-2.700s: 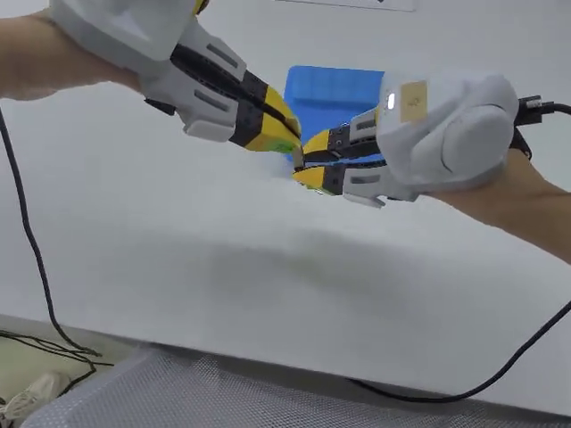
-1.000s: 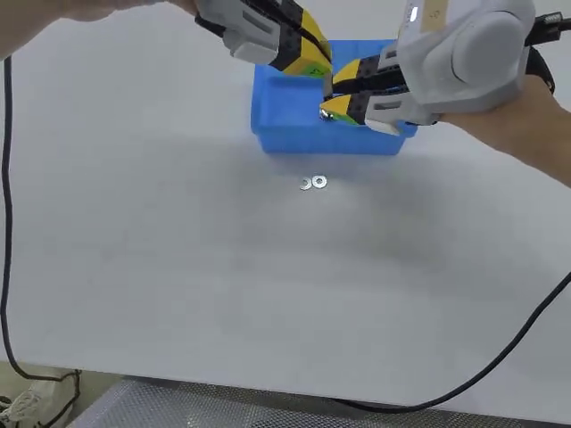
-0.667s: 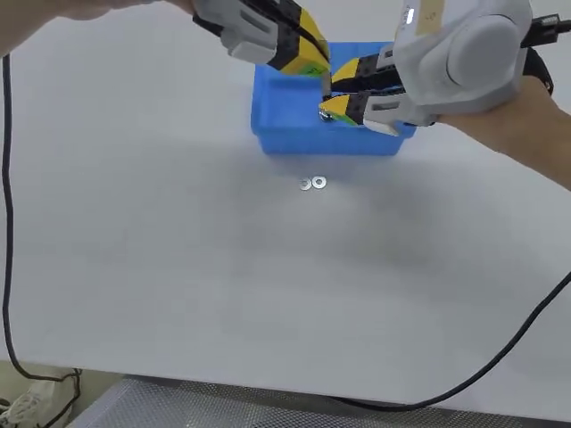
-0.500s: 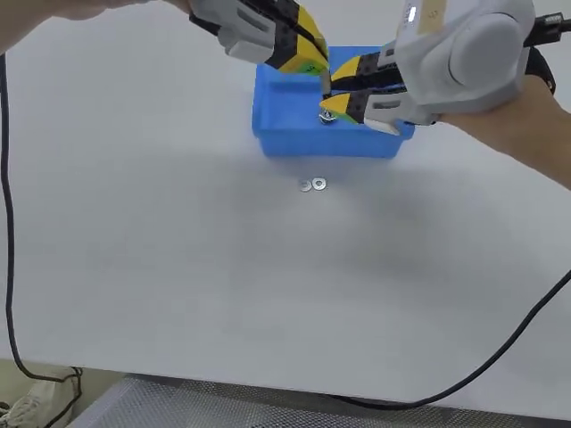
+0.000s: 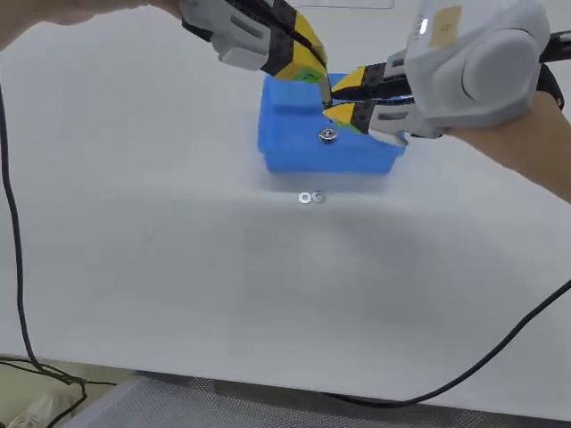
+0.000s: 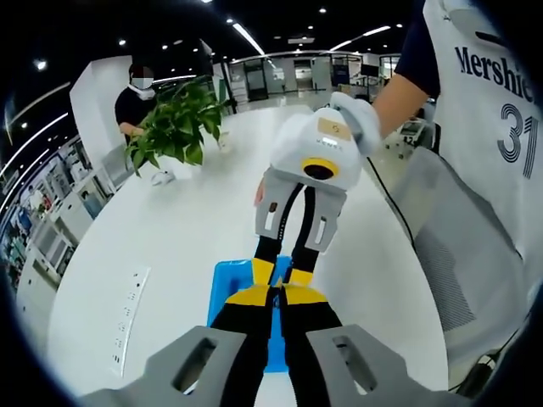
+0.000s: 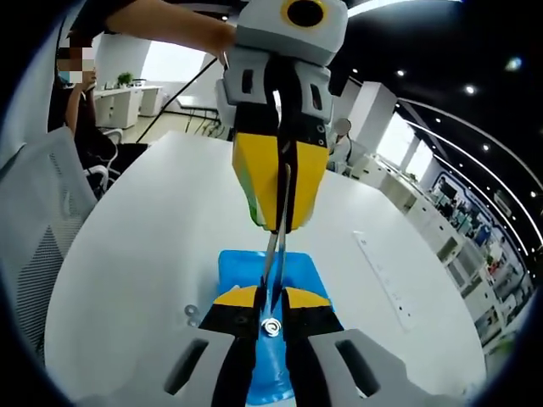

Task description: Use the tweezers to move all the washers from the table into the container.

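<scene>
release step. your left gripper [image 5: 314, 71], jaws closed on thin steel tweezers [image 7: 273, 254], brings a small silver washer [image 5: 327, 135] over the blue plastic container [image 5: 303, 160]; your right gripper [image 5: 335, 98] flanks the tips, whether its jaws press i cannot tell. next: two flat silver washers [image 5: 312, 197] wait on the white counter [image 5: 178, 267] just beside it.

- A plain white surface [image 5: 178, 267] stretches wide and mostly bare, its near edge running above a grey mesh panel.
- A blue container [image 5: 303, 159] sits on it toward the far side, open side up.
- Two small metal washers [image 5: 311, 197] lie side by side, touching or nearly so, just in front of the container's near wall.
- Farther along, in the left gripper view, a leafy green plant [image 6: 174, 127] stands on the surface, with a white socket strip [image 6: 125, 320] set along one side.
</scene>
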